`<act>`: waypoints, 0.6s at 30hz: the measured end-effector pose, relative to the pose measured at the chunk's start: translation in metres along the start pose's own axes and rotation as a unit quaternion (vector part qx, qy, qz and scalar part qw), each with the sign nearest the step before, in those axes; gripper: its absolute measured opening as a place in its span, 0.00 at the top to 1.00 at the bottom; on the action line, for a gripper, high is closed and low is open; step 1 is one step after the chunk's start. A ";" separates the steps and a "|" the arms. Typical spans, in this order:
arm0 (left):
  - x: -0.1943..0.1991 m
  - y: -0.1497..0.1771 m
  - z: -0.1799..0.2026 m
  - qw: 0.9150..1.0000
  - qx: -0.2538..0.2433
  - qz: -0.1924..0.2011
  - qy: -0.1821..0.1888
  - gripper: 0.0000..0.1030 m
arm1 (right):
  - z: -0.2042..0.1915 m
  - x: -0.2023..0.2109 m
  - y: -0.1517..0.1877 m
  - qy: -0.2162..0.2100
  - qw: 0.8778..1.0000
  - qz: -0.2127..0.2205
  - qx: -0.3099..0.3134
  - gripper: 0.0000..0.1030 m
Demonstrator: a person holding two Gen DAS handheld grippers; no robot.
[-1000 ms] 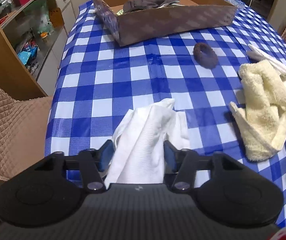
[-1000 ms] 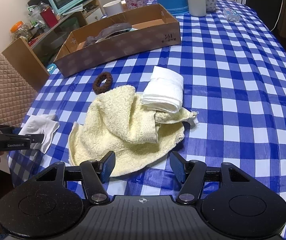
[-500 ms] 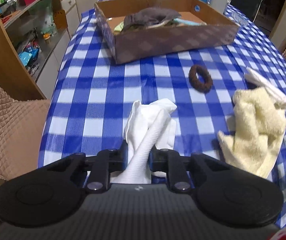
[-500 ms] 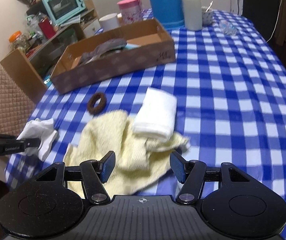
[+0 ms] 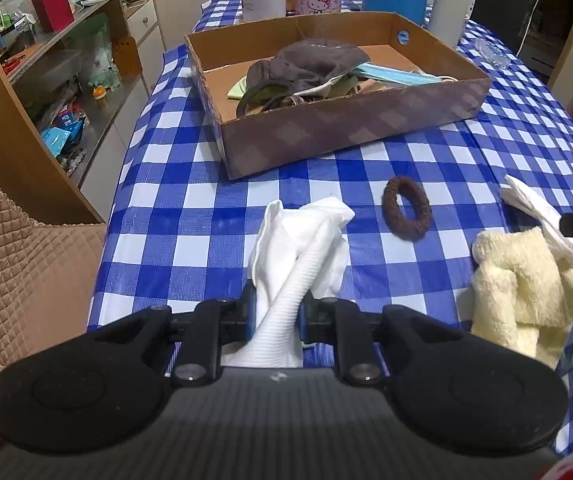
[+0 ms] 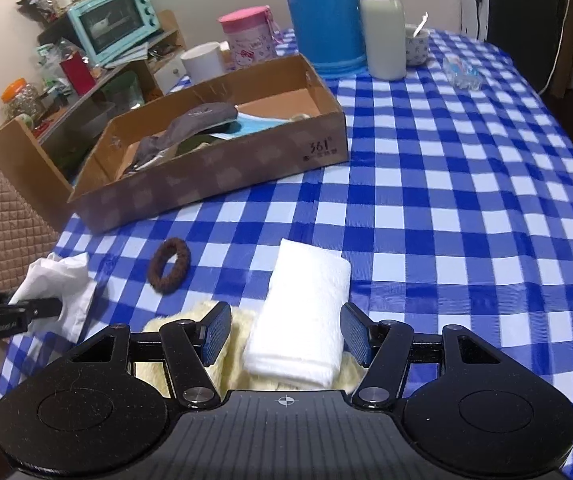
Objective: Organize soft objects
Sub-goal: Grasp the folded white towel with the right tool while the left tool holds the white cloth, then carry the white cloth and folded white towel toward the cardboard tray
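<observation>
My left gripper (image 5: 276, 314) is shut on a crumpled white cloth (image 5: 306, 240), lifted a little off the blue checked tablecloth (image 5: 190, 200); from the right wrist view the same white cloth (image 6: 56, 292) hangs at the left. My right gripper (image 6: 284, 334) stands open, its pads either side of a folded white towel (image 6: 306, 312) without touching it. That towel lies on a pale yellow fluffy cloth (image 5: 522, 280). A brown hair scrunchie (image 5: 406, 208) lies between the cloths. Behind it sits a shallow cardboard box (image 5: 346, 132) holding a grey cap and other soft items.
Behind the box stand a blue jug (image 6: 320, 12), a white flask (image 6: 382, 26), a pink tin (image 6: 248, 38) and a white mug (image 6: 202, 62). A quilted brown chair (image 5: 18, 264) and a cluttered shelf (image 5: 66, 64) flank the table's left edge.
My left gripper closed on the white cloth and raised it from the table. My right gripper moved forward over the yellow cloth until the folded towel lay between its open fingers.
</observation>
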State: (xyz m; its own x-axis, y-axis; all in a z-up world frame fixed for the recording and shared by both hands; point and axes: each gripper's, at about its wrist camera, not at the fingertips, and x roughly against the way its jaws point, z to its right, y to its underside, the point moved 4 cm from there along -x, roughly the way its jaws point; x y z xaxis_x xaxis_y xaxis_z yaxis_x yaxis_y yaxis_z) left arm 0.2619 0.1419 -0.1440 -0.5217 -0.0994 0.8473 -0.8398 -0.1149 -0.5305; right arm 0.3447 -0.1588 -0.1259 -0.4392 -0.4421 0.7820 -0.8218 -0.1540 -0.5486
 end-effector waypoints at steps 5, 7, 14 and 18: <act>-0.006 -0.001 -0.003 1.000 0.004 -0.009 -0.007 0.84 | 0.010 -0.022 -0.008 0.008 0.999 -0.021 -0.027 0.41; -0.008 -0.002 -0.005 1.000 0.005 -0.010 -0.008 0.84 | 0.014 -0.030 -0.011 0.009 0.999 -0.029 -0.039 0.41; -0.014 -0.004 -0.007 1.000 0.005 -0.015 -0.012 0.84 | 0.024 -0.046 -0.015 0.009 0.997 -0.046 -0.065 0.41; -0.016 -0.005 -0.006 1.000 0.004 -0.016 -0.013 0.84 | 0.023 -0.051 -0.015 0.010 0.997 -0.052 -0.058 0.41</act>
State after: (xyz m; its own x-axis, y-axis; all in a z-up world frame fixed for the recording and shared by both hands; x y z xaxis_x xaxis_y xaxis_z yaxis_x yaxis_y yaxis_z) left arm 0.2737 0.1503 -0.1547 -0.4910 -0.1211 0.8627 -0.8543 -0.1271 -0.5040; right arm 0.3879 -0.1538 -0.1642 -0.3556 -0.4113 0.8392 -0.8994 -0.0935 -0.4270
